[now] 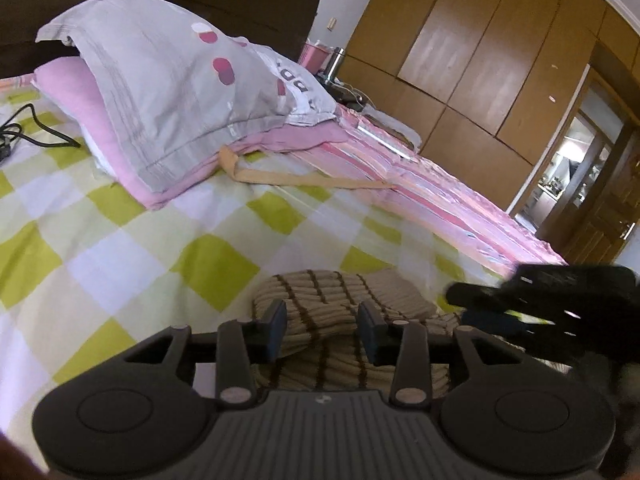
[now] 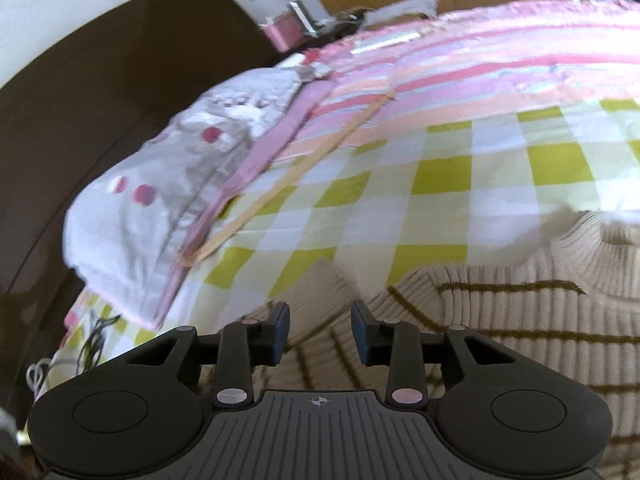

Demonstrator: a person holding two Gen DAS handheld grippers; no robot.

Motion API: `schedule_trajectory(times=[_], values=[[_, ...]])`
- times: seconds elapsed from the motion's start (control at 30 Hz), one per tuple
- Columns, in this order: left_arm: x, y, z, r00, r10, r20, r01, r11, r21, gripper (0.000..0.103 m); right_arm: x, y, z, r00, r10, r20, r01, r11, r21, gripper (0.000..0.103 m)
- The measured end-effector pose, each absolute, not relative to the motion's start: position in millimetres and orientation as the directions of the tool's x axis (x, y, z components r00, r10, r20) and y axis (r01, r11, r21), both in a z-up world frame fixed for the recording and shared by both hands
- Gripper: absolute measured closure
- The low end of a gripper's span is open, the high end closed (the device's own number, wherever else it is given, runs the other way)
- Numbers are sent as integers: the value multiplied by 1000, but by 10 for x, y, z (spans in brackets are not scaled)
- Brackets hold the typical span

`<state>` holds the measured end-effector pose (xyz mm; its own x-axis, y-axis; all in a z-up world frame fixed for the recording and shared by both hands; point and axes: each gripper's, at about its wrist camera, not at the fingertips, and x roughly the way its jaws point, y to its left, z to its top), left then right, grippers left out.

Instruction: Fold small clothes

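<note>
Striped knit sweater [image 2: 520, 320] lies on the checked bed cover [image 1: 120, 220], lower centre in the left view, lower right in the right. Left hand-held gripper [image 1: 322, 330] and right hand-held gripper [image 2: 320, 330] both spread, nothing pinched, knit below them. Probably soft, light, floppy; best pinched at hem or sleeve edge.

The left gripper [image 1: 323, 330] and right gripper [image 2: 320, 330] share one build: dark grey ribbed bodies flanked by round black discs, black linkage arms pinned with pale pinkish rivets, blue-faced finger pads [image 2: 281, 332], and a small crosshair mark at centre.
</note>
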<state>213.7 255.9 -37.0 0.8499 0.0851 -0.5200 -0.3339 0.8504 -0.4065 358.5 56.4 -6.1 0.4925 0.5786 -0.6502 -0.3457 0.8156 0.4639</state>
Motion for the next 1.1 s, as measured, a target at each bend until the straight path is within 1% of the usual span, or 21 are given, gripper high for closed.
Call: schedule_trajectory(times=[0.07,0.1,0.23,0.3,0.5,0.63,0.67,0.7,0.77,0.8,0.87,0.93,0.97,1.1], values=[[2152,2553,-374,848,89,-523,-333,856,-395,58,3678,588,-134,489,568,-662,-308,822,478,69],[2155,2545,-375,848,90,-523,-332,858,-391,58,3722,589,-180,477,572,-668,-285,819,498,67],[2134,2534,-369,846,87,-526,-334,855,-396,58,3795,569,-318,437,600,-670,-217,794,568,66],[2138,2540,-373,845,85,-529,-336,852,-401,58,3804,583,-329,436,603,-668,-218,791,572,64],[2168,2514,-385,841,89,-534,-334,861,-384,58,3866,726,-339,415,617,-669,-237,783,575,64],[2170,2497,-387,840,94,-535,-333,868,-369,58,3893,790,-385,416,618,-667,-204,779,593,65],[2174,2495,-388,840,95,-535,-332,869,-367,58,3887,796,-388,417,619,-666,-198,777,598,70],[2178,2492,-389,839,96,-535,-332,870,-365,58,3877,809,-389,415,622,-664,-204,775,598,80],[2178,2490,-389,839,96,-535,-332,870,-365,58,3865,844,-392,407,618,-672,-214,780,588,90],[2173,2488,-387,841,96,-533,-331,870,-365,58,3857,848,-392,407,617,-674,-217,782,585,93],[2158,2478,-375,846,97,-524,-325,873,-364,58,3829,827,-353,424,616,-664,-229,782,580,97],[2134,2467,-351,858,98,-505,-316,874,-369,56,3813,770,-284,443,624,-644,-235,774,588,97],[2118,2461,-337,867,96,-490,-308,875,-373,53,3804,727,-238,454,628,-632,-238,769,594,98],[2053,2423,-267,898,97,-429,-277,883,-379,47,3748,553,-17,500,640,-584,-269,756,597,98]])
